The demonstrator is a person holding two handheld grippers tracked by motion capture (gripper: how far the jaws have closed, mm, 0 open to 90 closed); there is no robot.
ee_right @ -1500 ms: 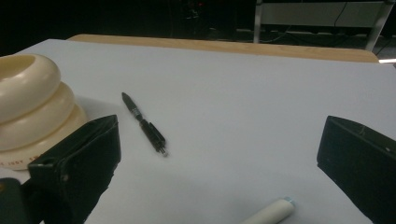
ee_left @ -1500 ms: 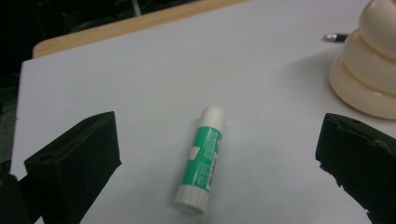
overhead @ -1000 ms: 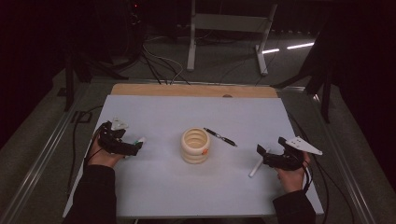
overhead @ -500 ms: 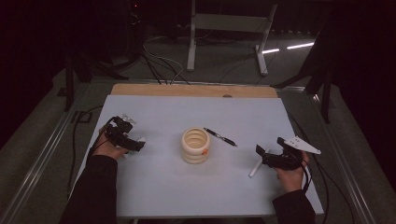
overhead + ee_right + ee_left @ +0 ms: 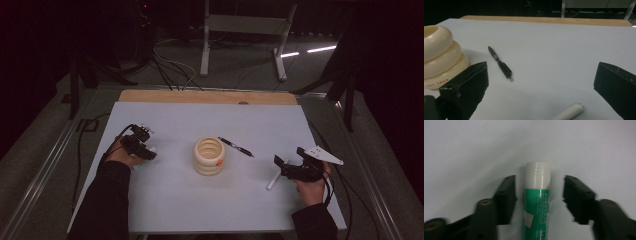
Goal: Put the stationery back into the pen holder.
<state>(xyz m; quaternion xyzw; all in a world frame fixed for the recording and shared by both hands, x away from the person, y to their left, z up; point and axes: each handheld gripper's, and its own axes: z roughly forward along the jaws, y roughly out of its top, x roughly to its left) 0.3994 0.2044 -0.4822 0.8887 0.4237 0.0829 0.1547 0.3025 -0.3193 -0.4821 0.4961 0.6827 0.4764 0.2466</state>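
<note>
A green glue stick [image 5: 537,202] with a white cap lies on the white table top between the jaws of my left gripper [image 5: 539,180]. The jaws have just been closing. A narrow gap still shows on each side of the stick, so the pads are not pressing on it. In the high view my left gripper [image 5: 148,151] sits low at the table's left. At the right, my right gripper [image 5: 280,164] stands wide open and holds nothing. A white pen [image 5: 273,180] [image 5: 570,112] lies just in front of it.
A cream ringed holder [image 5: 209,156] [image 5: 439,55] stands mid-table. A black pen [image 5: 236,146] [image 5: 500,63] lies just right of it. A wooden strip [image 5: 210,96] edges the far side of the table. Cables and metal stand legs [image 5: 205,45] lie on the floor beyond.
My left gripper has shifted a little towards the table's middle and sunk over the glue stick, and its jaws have narrowed around it. The right hand has kept still.
</note>
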